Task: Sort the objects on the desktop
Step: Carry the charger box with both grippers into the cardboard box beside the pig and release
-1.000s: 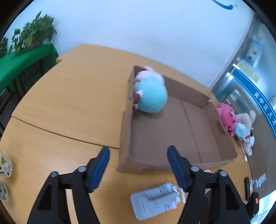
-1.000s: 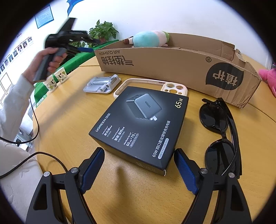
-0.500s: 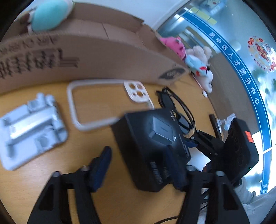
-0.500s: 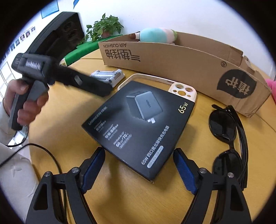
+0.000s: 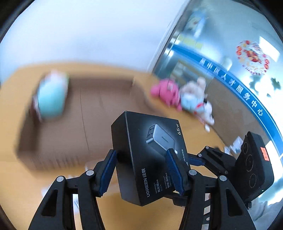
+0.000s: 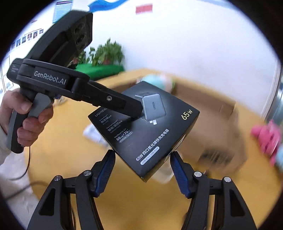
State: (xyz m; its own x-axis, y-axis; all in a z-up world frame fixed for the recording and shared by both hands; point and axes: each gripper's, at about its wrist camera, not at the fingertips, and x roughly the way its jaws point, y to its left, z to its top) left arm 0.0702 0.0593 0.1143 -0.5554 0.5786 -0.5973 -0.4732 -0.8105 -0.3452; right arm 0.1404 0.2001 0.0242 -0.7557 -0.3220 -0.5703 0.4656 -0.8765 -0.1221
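Black charger box [image 5: 150, 155] up off the table [image 6: 61, 141], pinched between the left hand-held gripper [image 5: 141, 169] and the right hand-held gripper [image 6: 143, 169], right jaws closing, cardboard box [image 5: 74, 123] blurry beyond them

A plain white wall [image 6: 185, 44] fills the upper part of both views. In the right wrist view, a potted green plant [image 6: 107, 53] stands at about eleven o'clock on a surface draped in green cloth [image 6: 99, 69], with small framed pictures [image 6: 26, 38] and a blue-edged poster [image 6: 61, 9] on the wall farther left. In the left wrist view, glass doors [image 5: 221, 58] at two o'clock carry a blue band with white characters [image 5: 235, 86] and a red round decoration [image 5: 253, 58]; daylight glares through. The round wooden table [image 6: 150, 200] is blurred.
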